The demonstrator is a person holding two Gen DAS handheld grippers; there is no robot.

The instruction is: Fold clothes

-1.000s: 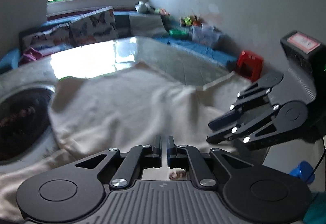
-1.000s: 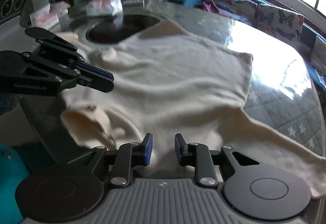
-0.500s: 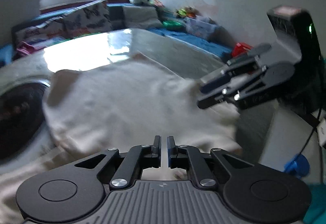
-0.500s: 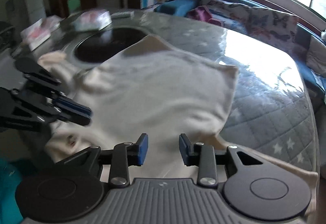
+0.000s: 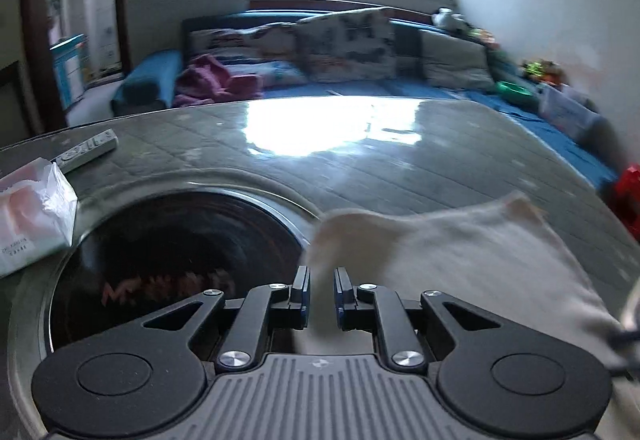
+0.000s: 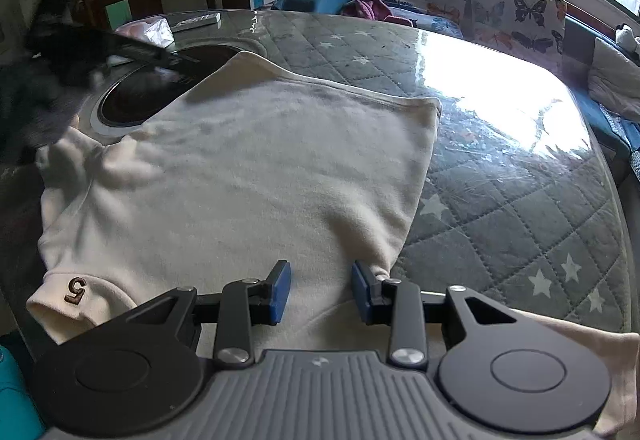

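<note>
Cream sweatshirt (image 6: 248, 176) lies spread on the quilted table (image 6: 500, 200), its far-left corner over the dark round inset (image 6: 132, 100). Left gripper (image 5: 322, 284) is opening above the cloth's left edge with nothing pinched; right gripper (image 6: 320, 290) stands apart over the near hem. If either closes shallowly, only one layer may lift and the fold could skew.

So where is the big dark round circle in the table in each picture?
Left wrist view: the dark round inset fills the lower left, just ahead of the left hand-held gripper.
Right wrist view: it sits at upper left, partly under the cream sweater.
Shared landmark: the white remote lying beyond the inset.
</note>
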